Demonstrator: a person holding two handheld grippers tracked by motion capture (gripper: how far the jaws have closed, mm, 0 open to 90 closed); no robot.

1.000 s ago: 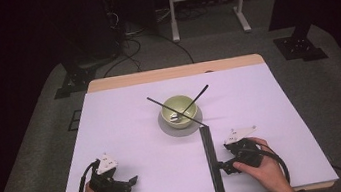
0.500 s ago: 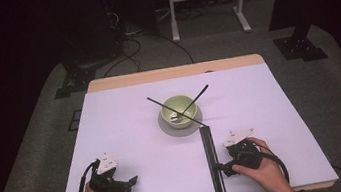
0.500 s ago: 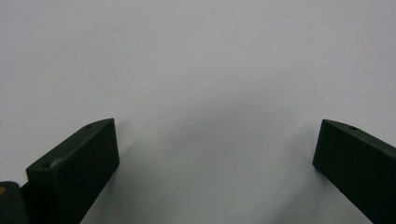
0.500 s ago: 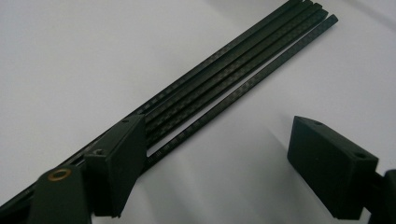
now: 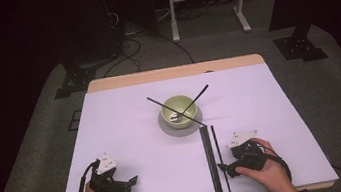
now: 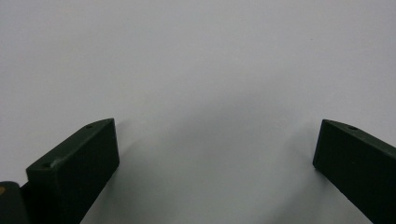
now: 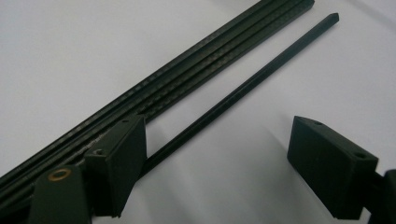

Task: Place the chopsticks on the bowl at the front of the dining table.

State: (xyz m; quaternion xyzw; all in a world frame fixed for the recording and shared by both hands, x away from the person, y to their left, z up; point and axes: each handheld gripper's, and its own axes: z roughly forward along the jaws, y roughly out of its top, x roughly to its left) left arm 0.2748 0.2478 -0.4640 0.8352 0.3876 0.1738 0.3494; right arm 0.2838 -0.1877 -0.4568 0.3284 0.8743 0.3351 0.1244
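The right gripper rests wide open and empty around 1 loose chopstick beside the bundled sticks, poised to pinch it; the left gripper waits open and empty near the table edge.

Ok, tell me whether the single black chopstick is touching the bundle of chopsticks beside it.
Apart. In the right gripper view a strip of white table runs between the single black chopstick and the bundle of chopsticks along the visible length.
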